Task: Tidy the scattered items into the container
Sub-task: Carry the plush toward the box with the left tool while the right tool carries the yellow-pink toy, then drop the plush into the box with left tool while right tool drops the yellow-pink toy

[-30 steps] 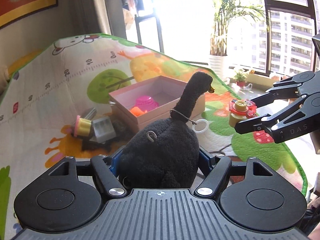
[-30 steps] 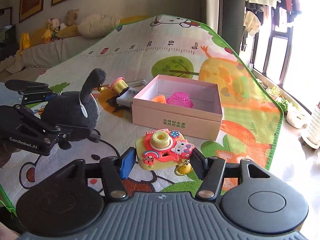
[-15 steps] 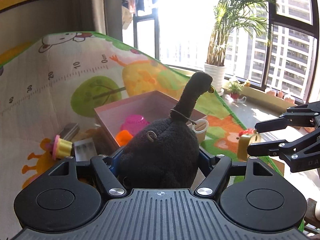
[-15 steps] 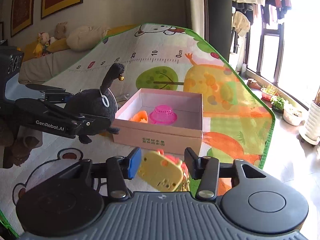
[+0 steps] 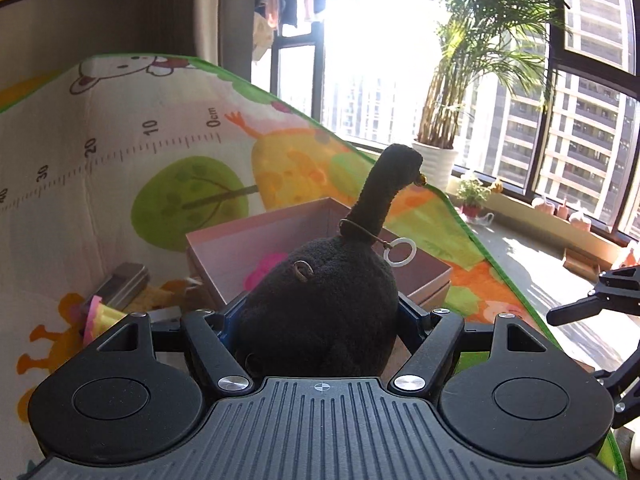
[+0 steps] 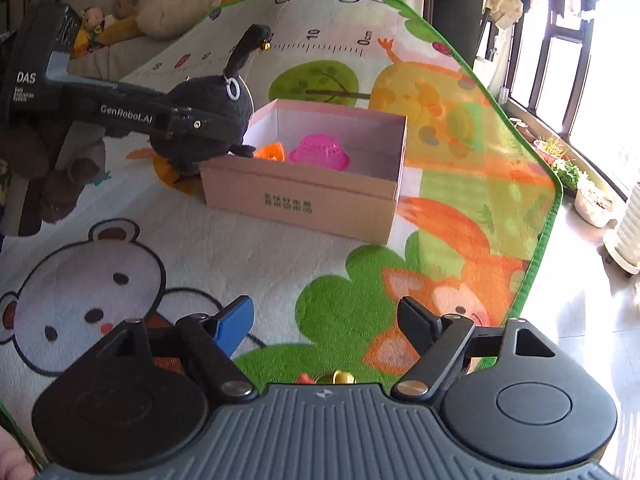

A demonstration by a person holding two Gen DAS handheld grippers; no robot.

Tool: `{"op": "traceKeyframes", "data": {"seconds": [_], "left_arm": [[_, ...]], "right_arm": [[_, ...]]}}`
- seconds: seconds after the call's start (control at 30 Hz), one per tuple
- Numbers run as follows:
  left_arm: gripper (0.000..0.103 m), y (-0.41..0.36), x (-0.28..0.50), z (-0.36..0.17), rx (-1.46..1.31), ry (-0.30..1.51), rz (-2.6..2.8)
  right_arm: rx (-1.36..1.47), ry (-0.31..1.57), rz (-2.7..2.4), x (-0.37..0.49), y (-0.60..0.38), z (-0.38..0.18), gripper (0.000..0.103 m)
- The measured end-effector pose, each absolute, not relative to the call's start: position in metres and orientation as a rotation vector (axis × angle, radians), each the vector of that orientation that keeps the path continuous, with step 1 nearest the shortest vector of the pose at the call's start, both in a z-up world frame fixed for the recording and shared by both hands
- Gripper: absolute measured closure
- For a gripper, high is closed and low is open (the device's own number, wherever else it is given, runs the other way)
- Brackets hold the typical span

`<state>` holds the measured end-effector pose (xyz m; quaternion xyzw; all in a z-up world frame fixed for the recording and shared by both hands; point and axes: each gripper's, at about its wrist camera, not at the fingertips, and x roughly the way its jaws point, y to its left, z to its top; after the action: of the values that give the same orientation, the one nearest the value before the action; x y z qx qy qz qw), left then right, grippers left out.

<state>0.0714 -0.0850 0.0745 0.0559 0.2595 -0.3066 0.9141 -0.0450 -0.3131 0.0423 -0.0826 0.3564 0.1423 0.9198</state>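
R claw [image 6: 326, 322] just sprang wide, yellow toy gone from it; L claw [image 5: 316, 320] still clamps black plush [image 5: 320, 300] nr box [image 6: 304, 196].

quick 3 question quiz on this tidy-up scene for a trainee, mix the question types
1. True or false: the left gripper is clamped on the black plush toy.
2. Multiple choice: what already lies in the pink box? A) a pink basket-like toy and an orange piece B) a blue ball C) nothing
3. Short answer: what is between the fingers of the right gripper?

Key:
1. True; its fingers press the plush body on both sides.
2. A; the pink basket-like toy sits beside the orange piece.
3. Nothing; its jaws have just opened and only the play mat shows between them.
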Motion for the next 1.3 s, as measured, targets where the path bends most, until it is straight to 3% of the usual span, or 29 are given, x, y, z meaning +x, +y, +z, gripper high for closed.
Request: {"op": "traceKeyframes", "data": {"seconds": [0.4, 0.47, 0.5, 0.53, 0.8, 1.3], "left_arm": [[0.024, -0.079, 0.031, 0.035, 0.153, 0.68, -0.616], [0.024, -0.078, 0.023, 0.031, 0.165, 0.69, -0.615], [0.024, -0.077, 0.019, 0.029, 0.169, 0.693, -0.614], [0.024, -0.075, 0.014, 0.028, 0.171, 0.695, -0.614], [0.009, -0.074, -0.001, 0.029, 0.204, 0.691, -0.612], [0.008, -0.093, -0.005, 0.02, 0.307, 0.655, -0.615]], "right_arm": [[-0.105, 0.819, 0.185, -0.074, -0.329, 0.02, 0.024], [-0.075, 0.84, 0.173, -0.075, -0.334, 0.016, 0.033], [-0.059, 0.858, 0.169, -0.074, -0.336, 0.014, 0.049], [-0.05, 0.853, 0.165, -0.074, -0.336, 0.013, 0.053], [-0.062, 0.821, 0.191, -0.074, -0.311, 0.014, 0.053], [-0.05, 0.791, 0.227, -0.06, -0.297, 0.017, 0.053]]}}
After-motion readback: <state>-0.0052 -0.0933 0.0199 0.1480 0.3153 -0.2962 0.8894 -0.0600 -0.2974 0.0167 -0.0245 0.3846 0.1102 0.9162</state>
